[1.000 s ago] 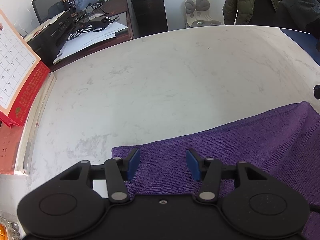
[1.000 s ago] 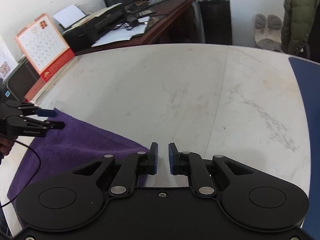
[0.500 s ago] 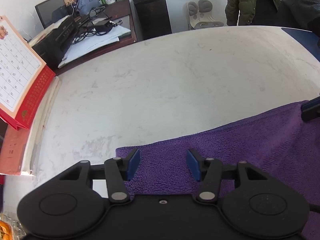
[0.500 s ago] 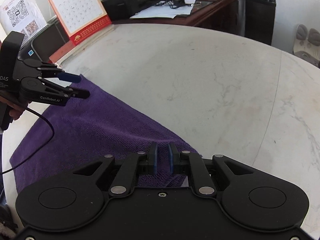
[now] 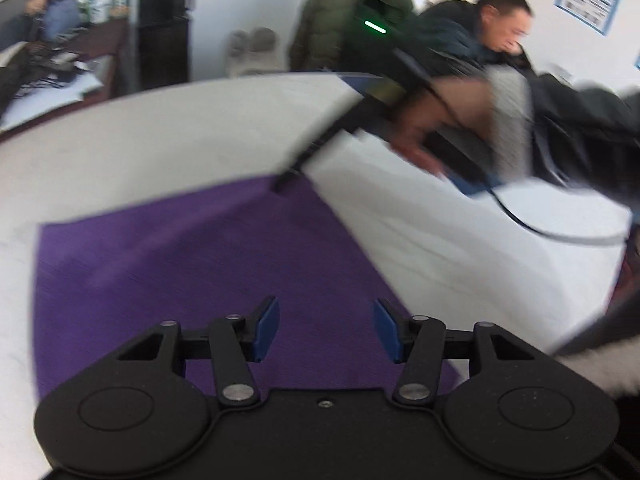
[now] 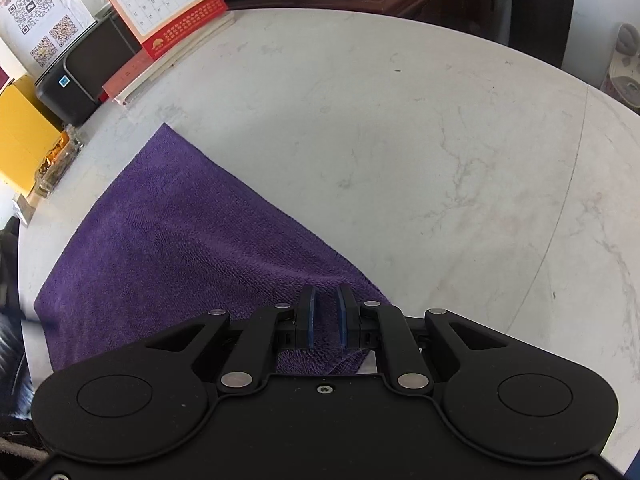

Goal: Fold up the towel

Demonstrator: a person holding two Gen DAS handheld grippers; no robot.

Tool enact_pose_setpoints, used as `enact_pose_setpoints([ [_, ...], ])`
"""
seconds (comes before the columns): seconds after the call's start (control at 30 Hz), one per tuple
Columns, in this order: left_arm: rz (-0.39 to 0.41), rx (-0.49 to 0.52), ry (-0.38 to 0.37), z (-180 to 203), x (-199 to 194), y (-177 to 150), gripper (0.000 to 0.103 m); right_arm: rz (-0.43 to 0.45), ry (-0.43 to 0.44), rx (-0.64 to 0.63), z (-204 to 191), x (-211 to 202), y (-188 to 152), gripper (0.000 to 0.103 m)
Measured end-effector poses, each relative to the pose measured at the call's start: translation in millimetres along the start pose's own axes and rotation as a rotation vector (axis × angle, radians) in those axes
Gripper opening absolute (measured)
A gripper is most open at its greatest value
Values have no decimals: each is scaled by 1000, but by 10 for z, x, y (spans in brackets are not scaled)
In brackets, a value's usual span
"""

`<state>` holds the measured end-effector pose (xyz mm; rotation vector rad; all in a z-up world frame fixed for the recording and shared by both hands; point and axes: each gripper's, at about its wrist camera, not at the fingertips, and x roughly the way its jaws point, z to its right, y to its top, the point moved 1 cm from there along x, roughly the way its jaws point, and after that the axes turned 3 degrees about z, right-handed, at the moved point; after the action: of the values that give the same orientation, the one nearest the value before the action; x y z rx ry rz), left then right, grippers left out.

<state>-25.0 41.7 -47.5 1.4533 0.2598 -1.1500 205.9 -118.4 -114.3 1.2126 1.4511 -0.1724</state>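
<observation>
A purple towel (image 5: 192,264) lies flat on the white marble table (image 5: 160,132). My left gripper (image 5: 326,328) hovers over the towel's near part, pads wide apart with nothing between them; this view is motion-blurred. My right gripper (image 6: 326,312) is shut to a narrow slit, its tips over the towel (image 6: 180,240) at its near right corner, where the cloth is slightly bunched. No cloth shows pinched between the pads. In the left wrist view the right gripper (image 5: 285,179), held by a hand, touches down at the towel's far corner.
A person (image 5: 500,80) leans over the table's right side, and a cable (image 5: 560,236) trails across it. A desk calendar (image 6: 160,4), a black printer (image 6: 80,76) and a yellow box (image 6: 20,140) line the table's far left edge.
My left gripper has swung to the right over the towel, still open, so the right gripper and the person come into view. The right gripper has shifted onto the towel's corner, still shut.
</observation>
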Motion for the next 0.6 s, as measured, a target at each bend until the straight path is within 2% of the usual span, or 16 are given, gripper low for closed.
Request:
enact_pose_setpoints([
  [0.17, -40, -52, 51, 421, 203, -189, 49, -6, -13, -45, -41, 2, -9, 11],
  [0.33, -57, -8, 194, 645, 432, -226, 48, -6, -7, -100, -62, -13, -26, 11],
  [0.4, -70, 19, 267, 719, 559, -261, 42, -5, 10, -107, -40, -17, -21, 11],
  [0.5, -77, 29, 325, 762, 629, -318, 40, -6, 41, -104, 4, -13, -11, 11],
  [0.6, -73, 26, 349, 765, 621, -332, 40, -13, 69, -104, 57, -15, 3, 11],
])
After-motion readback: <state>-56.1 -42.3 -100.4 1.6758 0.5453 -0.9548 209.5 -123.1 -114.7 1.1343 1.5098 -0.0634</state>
